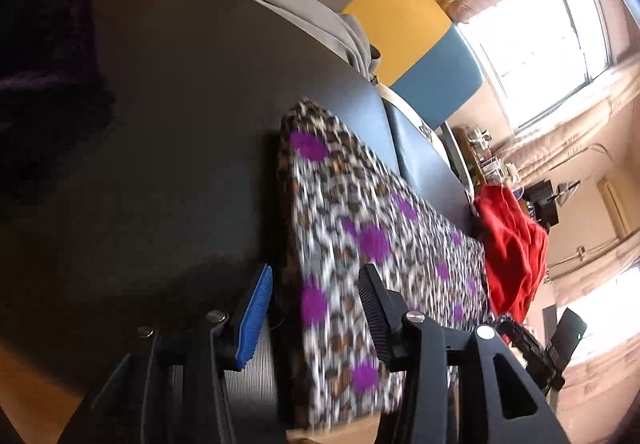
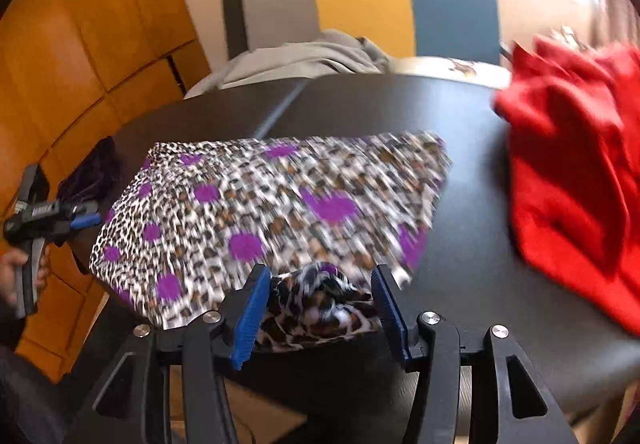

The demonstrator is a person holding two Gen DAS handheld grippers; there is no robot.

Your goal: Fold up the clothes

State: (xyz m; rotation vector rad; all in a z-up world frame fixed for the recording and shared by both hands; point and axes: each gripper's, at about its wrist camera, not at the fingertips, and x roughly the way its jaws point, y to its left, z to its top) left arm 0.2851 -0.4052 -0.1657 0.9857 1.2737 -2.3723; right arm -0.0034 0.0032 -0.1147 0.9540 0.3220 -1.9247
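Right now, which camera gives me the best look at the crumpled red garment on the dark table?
The right wrist view: the crumpled red fabric garment fills its right side, lying on the dark round table apart from the leopard-print cloth with purple spots. The left wrist view shows the red garment only small, beyond the cloth.

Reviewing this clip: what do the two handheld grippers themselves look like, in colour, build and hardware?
Both are black plastic frames with cut-out struts and round silver bolts. The right gripper has two blue ribbed pads. The left gripper shows one blue ribbed pad and one black ribbed face; from the right wrist view it has a grey handle in a bare hand.
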